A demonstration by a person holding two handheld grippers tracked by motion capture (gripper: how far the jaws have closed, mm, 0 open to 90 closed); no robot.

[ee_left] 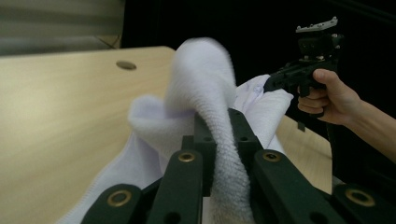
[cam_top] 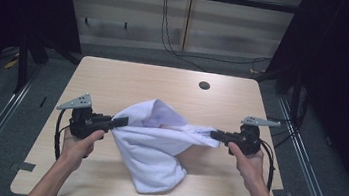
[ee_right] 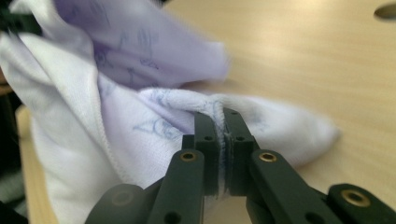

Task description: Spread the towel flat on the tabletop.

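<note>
A wooden table [cam_top: 114, 78] is seen beneath a white towel [cam_top: 156, 151], which is stretched between both grippers and sags onto the tabletop. The towel's edges are clamped by the left gripper [cam_top: 122, 121] and right gripper [cam_top: 214, 134].

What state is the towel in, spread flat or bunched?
Bunched, not flat. The white towel hangs crumpled between the left hand-held gripper and right hand-held gripper, each shut on an edge, its lower part sagging onto the table.
</note>
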